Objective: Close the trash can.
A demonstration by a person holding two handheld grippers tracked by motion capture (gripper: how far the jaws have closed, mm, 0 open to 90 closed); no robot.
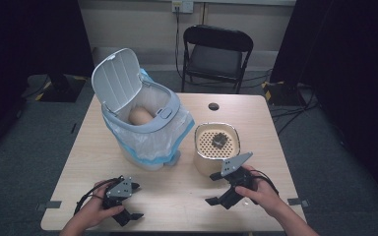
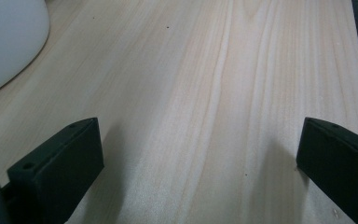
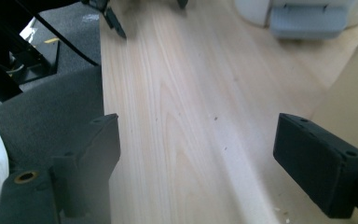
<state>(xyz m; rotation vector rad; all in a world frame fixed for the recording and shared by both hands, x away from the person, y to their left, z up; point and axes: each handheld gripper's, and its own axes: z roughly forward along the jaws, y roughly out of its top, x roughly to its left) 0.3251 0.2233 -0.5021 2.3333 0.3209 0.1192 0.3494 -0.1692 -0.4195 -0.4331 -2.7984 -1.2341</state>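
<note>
Table [image 1: 177, 191]: light wood, filling the middle of the high view; its long side runs left to right across the frame.
Bin [image 1: 145, 125]: white, left of centre, lined with a clear bag edged in blue. Its lid [image 1: 115, 78] stands open, tipped toward the upper left, and the mouth faces up. A rounded tan thing [image 1: 140, 115] lies inside; what it is I cannot tell.
Beige container [image 1: 216, 147]: right of centre, upright, mouth up, with a perforated insert and a dark piece in the middle. It looks about as wide as it is tall, so there is no clear long axis.
Right gripper [image 1: 216, 189]: lower right, just in front of the beige container and apart from it. Its jaws are spread wide with only bare table between them, and it points toward the left of the frame.
Left gripper [image 1: 137, 201]: lower left, low over the table edge, jaws wide apart and holding nothing.
Step in hand: probably the right gripper's approach to the beige container, with no grip made yet.
Next move: likely turn the right gripper toward the container's rim or wall, close on it, then carry it to the open bin.
</note>
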